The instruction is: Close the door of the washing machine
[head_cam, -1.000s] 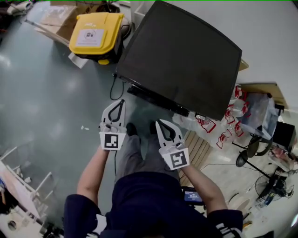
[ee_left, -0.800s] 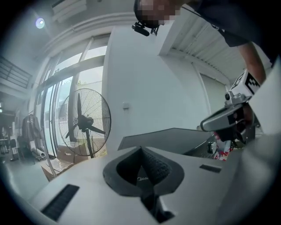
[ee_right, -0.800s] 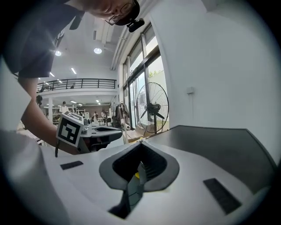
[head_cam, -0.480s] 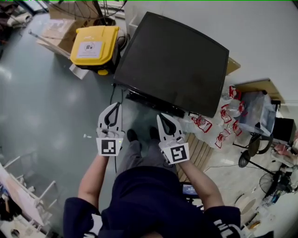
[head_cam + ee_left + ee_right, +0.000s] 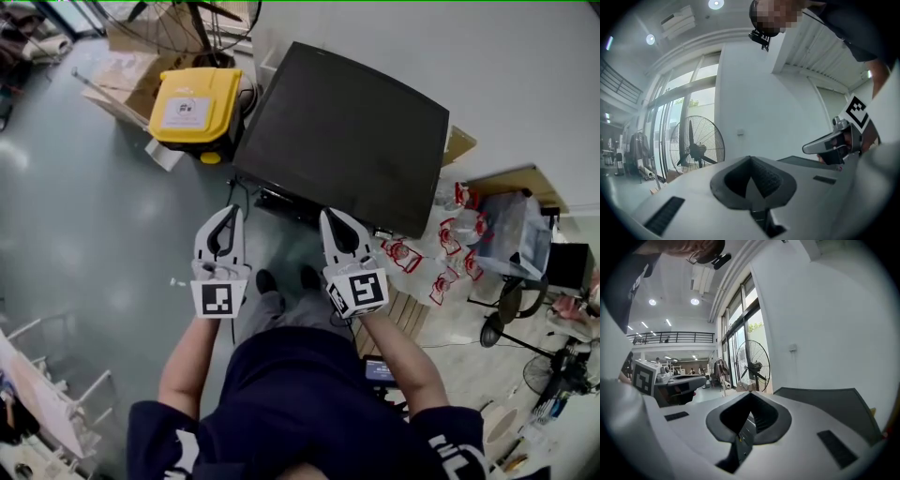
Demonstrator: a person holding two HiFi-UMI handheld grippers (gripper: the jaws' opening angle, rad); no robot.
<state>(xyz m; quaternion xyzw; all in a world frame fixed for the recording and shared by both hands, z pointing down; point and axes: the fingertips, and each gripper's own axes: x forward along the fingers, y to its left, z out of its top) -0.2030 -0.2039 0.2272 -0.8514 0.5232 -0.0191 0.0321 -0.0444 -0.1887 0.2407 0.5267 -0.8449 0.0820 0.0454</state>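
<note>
The big dark washing machine (image 5: 342, 136) stands just in front of the person with no door sticking out, so the closing looks done — the left gripper (image 5: 232, 214) and right gripper (image 5: 330, 217) are both shut tight, holding nothing.

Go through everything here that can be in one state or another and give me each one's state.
left claw: shut, nothing in it.
right claw: shut, nothing in it.
washing machine: only its dark top shows from above; whether the door is open or shut cannot be told.
yellow case: lid down.
floor fan: upright; blades look sharp, so probably not running.
</note>
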